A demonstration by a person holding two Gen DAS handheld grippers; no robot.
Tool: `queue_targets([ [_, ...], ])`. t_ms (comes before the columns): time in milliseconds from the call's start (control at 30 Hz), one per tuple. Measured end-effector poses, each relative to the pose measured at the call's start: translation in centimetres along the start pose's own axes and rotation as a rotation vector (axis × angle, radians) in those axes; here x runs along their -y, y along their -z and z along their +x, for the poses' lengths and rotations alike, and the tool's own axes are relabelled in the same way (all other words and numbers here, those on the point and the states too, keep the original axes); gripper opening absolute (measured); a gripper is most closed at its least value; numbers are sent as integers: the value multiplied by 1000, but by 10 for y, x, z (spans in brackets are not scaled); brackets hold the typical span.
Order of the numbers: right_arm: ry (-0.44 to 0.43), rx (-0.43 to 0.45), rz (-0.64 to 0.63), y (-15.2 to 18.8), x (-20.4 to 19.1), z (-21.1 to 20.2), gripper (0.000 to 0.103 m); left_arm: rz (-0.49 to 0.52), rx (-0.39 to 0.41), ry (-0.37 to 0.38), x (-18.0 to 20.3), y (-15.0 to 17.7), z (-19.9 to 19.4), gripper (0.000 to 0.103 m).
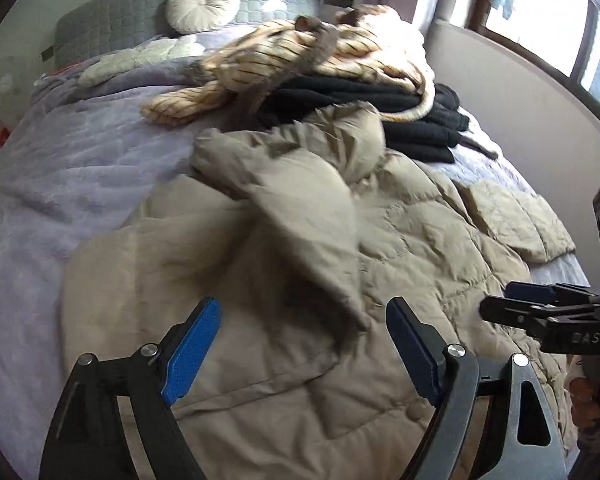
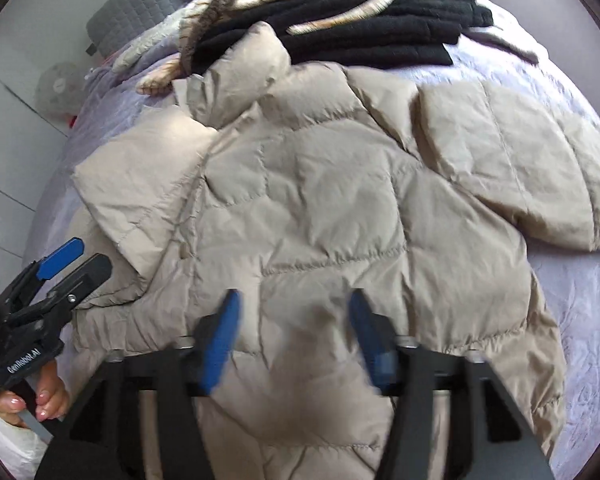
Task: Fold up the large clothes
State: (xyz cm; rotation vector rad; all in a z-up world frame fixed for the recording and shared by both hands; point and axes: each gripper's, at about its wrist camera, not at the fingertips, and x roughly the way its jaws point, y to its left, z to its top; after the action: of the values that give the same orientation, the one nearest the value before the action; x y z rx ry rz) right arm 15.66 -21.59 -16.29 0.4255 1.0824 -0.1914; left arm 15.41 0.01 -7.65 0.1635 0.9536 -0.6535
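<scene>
Your left gripper point(image 1: 304, 344) hangs over the beige puffer jacket point(image 1: 300, 264) with its blue pads point(image 1: 190, 350) spread wide and nothing between them; a folded flap of the jacket lies just under the gap, untouched. Your right gripper point(image 2: 294, 344) is the same: jaws well apart above the quilted back of the jacket point(image 2: 320, 208), no fabric pinched (its pads are blurred). Each tool shows in the other's view, at the jacket's near edge, with your hand point(image 2: 48, 400) wrapped round the left one's handle.

The jacket lies spread on the lilac bedspread point(image 1: 80, 168), one sleeve point(image 2: 520, 168) stretched out to the right, the collar bunched up at the far end. Just beyond the collar sits a stack of black clothes point(image 2: 372, 28), with a cream striped garment point(image 1: 300, 56) heaped on top. A round white cushion point(image 1: 203, 5) leans against the grey headboard point(image 1: 100, 28).
</scene>
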Motion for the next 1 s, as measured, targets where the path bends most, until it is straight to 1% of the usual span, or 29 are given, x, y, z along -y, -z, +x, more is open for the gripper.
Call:
queue_targets([
  [67,-23,18,-84,-15,-32,8,89,-130,-2,-17,-54,-8,-9,86],
  [133,-20,19,-163,-25,-58,15,89,-276,-27,-44,-111,-9,-5,86],
  [200,19,18,-259,-40,-100,37,89,-384,-58,-77,-158,-4,8,86],
  [233,45,8,-313,-34,-113,38,89,-440,-85,-70,-183,0,17,86],
  [267,73,2,-360,-38,-130,49,89,-477,-112,-55,-197,5,28,86],
  [300,110,13,-399,-42,-146,61,89,-529,-151,-23,-214,10,41,86],
  [333,147,29,-432,-45,-158,72,89,-573,-182,21,-224,13,55,86],
  [367,187,43,-461,-41,-159,73,89,-612,-204,65,-230,16,66,86],
  [400,227,56,-479,-38,-160,76,89,-637,-213,98,-231,18,75,86],
  [433,273,68,-489,-48,-167,89,87,-657,-207,126,-231,18,83,84],
  [467,298,81,-485,-50,-166,90,84,-658,-183,138,-229,16,85,60],
  [500,308,91,-465,-51,-157,86,63,-649,-164,164,-225,14,87,31],
  [533,301,93,-424,-53,-145,81,13,-637,-151,156,-222,11,87,29],
  [567,283,102,-357,-53,-127,68,6,-602,-126,121,-217,8,84,25],
  [600,232,120,-264,-58,-106,57,6,-560,-114,101,-211,6,82,22],
  [633,180,130,-179,-52,-77,41,6,-513,-109,67,-205,5,81,22],
  [667,141,124,-99,-45,-52,31,6,-487,-106,47,-203,3,78,22],
  [700,85,105,-17,-43,-30,33,6,-465,-104,40,-201,3,78,22],
  [767,-14,25,143,-27,13,38,6,-440,-112,26,-198,1,84,22],
  [800,-73,-9,233,-21,30,51,8,-434,-115,17,-197,1,87,22],
  [833,-109,-20,299,-16,42,59,10,-427,-117,1,-197,2,89,22],
  [867,-146,-20,370,-13,55,65,11,-425,-120,-15,-197,1,91,23],
  [900,-181,-14,422,-9,63,65,11,-425,-121,-31,-196,3,89,29],
  [933,-187,-12,448,-9,67,64,13,-422,-118,-62,-195,2,88,35],
  [967,-165,-7,450,-11,68,59,15,-415,-119,-118,-195,-1,86,53],
  [1000,-124,6,439,-14,68,53,23,-409,-111,-160,-196,1,79,63],
])
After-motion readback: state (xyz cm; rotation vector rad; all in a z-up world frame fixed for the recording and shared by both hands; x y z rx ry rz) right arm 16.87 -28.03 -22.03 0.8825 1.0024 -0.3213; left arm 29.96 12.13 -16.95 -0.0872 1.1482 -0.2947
